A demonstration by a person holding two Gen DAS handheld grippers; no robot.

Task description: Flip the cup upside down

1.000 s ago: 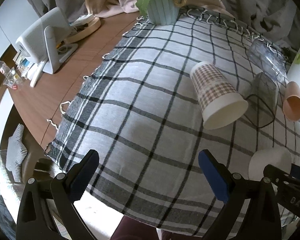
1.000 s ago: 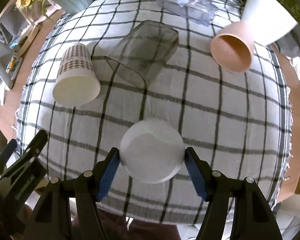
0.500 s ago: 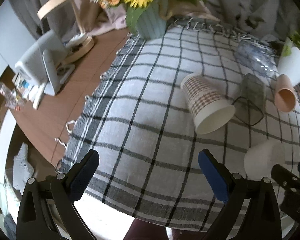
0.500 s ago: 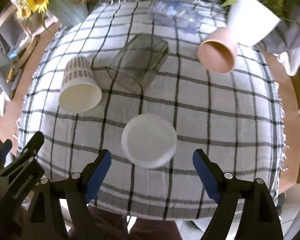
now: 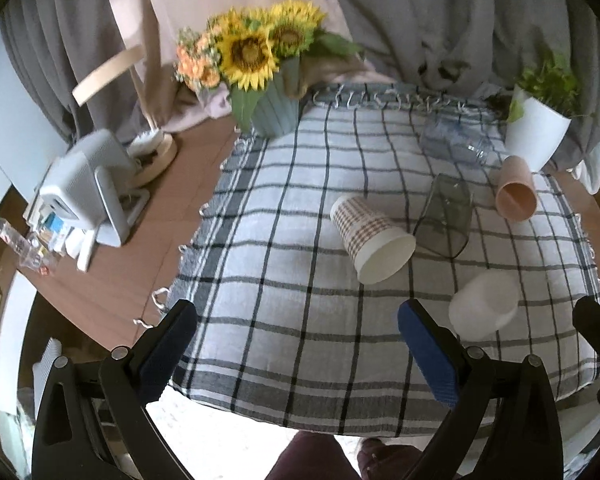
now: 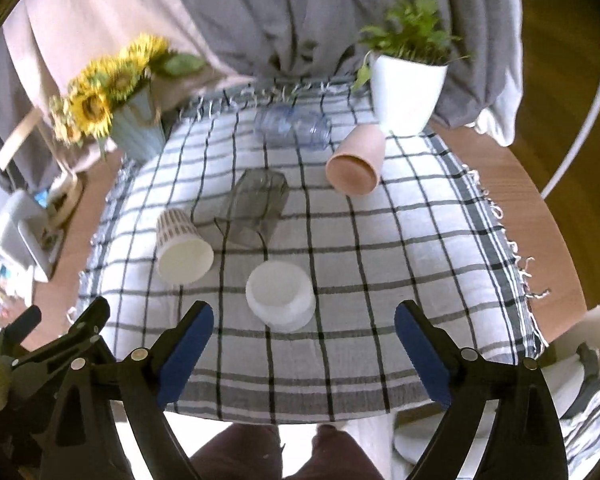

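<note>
A white cup (image 6: 281, 299) stands upside down on the checked cloth (image 6: 400, 264), base up; it also shows in the left wrist view (image 5: 483, 305). My right gripper (image 6: 303, 340) is open and empty, pulled back just short of this cup. My left gripper (image 5: 298, 334) is open and empty over the cloth's near left part. A patterned paper cup (image 6: 182, 250) (image 5: 370, 240), a smoky clear cup (image 6: 256, 208) (image 5: 444, 216) and a pink cup (image 6: 356, 160) (image 5: 515, 192) lie on their sides further back.
A clear plastic container (image 6: 294, 128) lies at the back. A white plant pot (image 6: 406, 88) stands back right and a sunflower vase (image 6: 136, 128) back left. A white device (image 5: 86, 188) and a wooden stand (image 5: 152, 152) sit on the bare wooden table at left.
My right gripper opened, let go of the white cup and drew back. Both grippers pulled back and tilted up, so more of the far side shows.
</note>
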